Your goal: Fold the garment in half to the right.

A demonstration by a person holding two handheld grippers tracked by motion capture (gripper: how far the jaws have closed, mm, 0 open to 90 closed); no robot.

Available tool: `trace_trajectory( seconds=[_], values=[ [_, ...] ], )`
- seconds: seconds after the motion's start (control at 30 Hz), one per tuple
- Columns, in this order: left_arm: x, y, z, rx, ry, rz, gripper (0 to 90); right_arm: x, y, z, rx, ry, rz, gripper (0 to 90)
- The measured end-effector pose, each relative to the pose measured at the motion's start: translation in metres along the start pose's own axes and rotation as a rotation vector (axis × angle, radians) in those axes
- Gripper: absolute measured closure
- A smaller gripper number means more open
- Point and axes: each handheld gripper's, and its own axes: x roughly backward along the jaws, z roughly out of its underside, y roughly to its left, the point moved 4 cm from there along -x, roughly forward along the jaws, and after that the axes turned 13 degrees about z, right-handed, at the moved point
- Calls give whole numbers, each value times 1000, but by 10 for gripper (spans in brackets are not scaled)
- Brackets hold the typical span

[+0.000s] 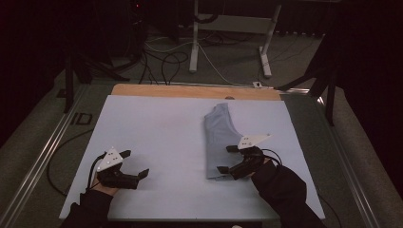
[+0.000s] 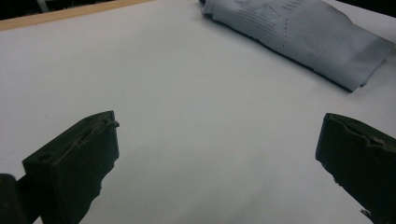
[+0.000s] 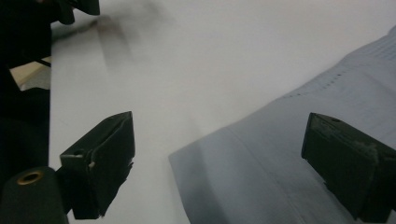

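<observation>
A folded pale blue-grey garment [image 1: 218, 137] lies on the light sheet [image 1: 157, 137] covering the table, right of centre, long side running away from me. My right gripper [image 1: 225, 159] stands open over its near end, jaws wide apart; in the right gripper view the cloth's near corner [image 3: 280, 158] lies between and below the jaws. My left gripper [image 1: 135, 164] is open at the front left above bare sheet, well clear of the garment [image 2: 303, 32], which sits far off at the top right in the left gripper view.
A strip of wooden table edge [image 1: 195, 91] runs along the far side of the sheet. Beyond it, a white desk frame [image 1: 228, 33] and cables [image 1: 166, 61] lie on the floor. Metal rails [image 1: 43, 152] flank the table.
</observation>
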Motion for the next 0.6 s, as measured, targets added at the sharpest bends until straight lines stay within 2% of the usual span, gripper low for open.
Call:
trace_trajectory(
  seconds=[0.3,0.33,0.43,0.53,0.6],
  values=[
    [2,-1,-1,-6,-5,6,3,12,-3,10,-30,-17,17,96],
    [2,-1,-1,-6,-5,4,3,17,-5,15,-35,-20,34,95],
    [3,-1,0,-7,-4,3,3,20,-7,22,-48,-20,38,96],
    [3,-1,0,-7,-3,2,3,23,-10,31,-37,-10,52,96],
    [3,0,0,-3,-4,0,3,26,-13,39,-57,-2,70,96]
  ],
)
